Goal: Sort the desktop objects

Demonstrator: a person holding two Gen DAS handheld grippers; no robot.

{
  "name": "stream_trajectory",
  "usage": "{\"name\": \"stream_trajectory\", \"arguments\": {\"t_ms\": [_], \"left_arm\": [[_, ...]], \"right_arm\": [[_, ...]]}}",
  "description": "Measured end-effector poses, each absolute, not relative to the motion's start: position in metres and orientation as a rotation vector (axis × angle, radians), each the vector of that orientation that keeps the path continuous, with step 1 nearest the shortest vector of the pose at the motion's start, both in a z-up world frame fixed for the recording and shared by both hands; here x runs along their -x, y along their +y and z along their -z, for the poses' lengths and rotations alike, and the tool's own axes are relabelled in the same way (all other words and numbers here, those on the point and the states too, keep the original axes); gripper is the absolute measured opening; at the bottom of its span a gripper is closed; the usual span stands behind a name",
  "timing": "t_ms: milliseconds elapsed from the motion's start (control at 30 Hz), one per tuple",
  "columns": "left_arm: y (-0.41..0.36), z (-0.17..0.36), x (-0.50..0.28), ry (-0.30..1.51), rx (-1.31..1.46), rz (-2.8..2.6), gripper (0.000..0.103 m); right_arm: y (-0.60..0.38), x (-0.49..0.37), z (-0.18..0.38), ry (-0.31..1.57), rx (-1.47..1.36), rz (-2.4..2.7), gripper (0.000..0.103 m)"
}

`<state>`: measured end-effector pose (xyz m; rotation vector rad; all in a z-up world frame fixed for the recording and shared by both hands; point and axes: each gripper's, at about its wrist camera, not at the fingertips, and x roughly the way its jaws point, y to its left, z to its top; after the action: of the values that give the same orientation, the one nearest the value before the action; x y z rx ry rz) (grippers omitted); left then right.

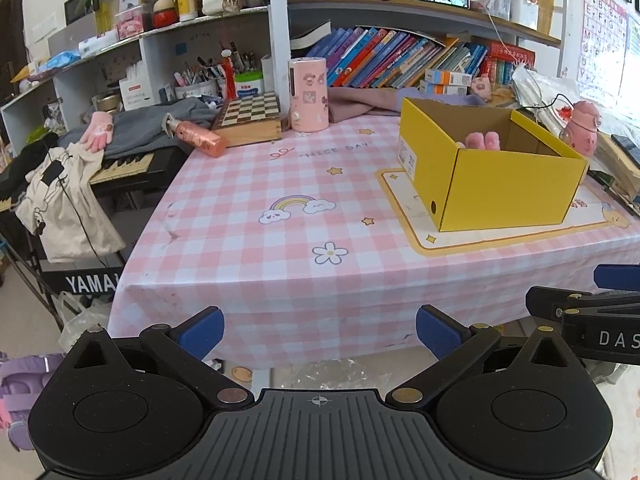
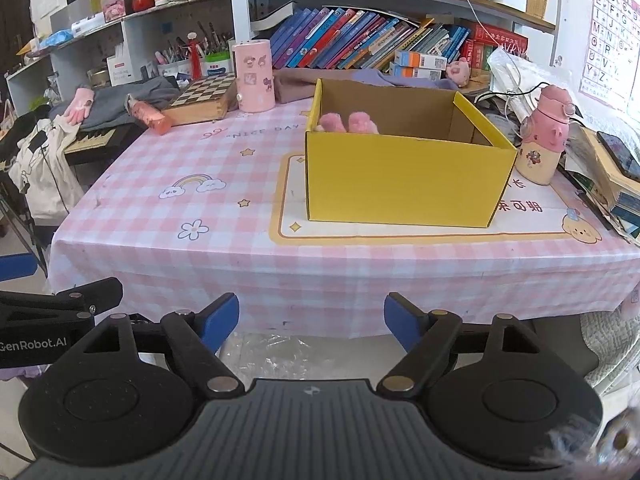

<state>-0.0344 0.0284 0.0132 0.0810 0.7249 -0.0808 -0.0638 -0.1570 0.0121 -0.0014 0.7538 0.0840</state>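
A yellow cardboard box [image 1: 492,188] [image 2: 404,184] stands open on a cream mat on the pink checked table [image 1: 280,248] [image 2: 168,248]. A pink plush thing [image 1: 482,140] [image 2: 350,122] shows over the box's rim from inside. My left gripper [image 1: 320,330] hangs open in front of the table's near edge, with nothing between its blue pads. My right gripper [image 2: 312,320] is open too and empty, in front of the table edge below the box. Each gripper shows at the other view's side edge.
At the table's back stand a pink cylinder [image 1: 309,96] [image 2: 255,76], a chessboard box [image 1: 250,116] [image 2: 200,98] and a lying pink bottle [image 1: 198,138] [image 2: 150,116]. A pink flask [image 2: 546,136] [image 1: 584,128] and stacked books [image 2: 612,176] are at the right. A keyboard with clothes [image 1: 120,168] stands left.
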Motion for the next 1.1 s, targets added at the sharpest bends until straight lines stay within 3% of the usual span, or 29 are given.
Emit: {"name": "stream_trajectory", "arguments": {"t_ms": [367,533,1100], "left_arm": [[0.0255,-0.0118,0.0320,0.735,-0.088,0.097,0.103],[0.0269,-0.0111,0.0304,0.742,-0.089,0.097,0.103],[0.0283,-0.0084,0.0247,0.766,-0.094,0.109,0.103]], "right_arm": [[-0.1571,0.0627,-0.0115,0.757,0.000,-0.086,0.082],[-0.1563,0.0602,-0.0099,0.767,0.003,-0.084,0.095],[-0.1555,0.0555,-0.0079,0.777,0.006,-0.077,0.096]]}}
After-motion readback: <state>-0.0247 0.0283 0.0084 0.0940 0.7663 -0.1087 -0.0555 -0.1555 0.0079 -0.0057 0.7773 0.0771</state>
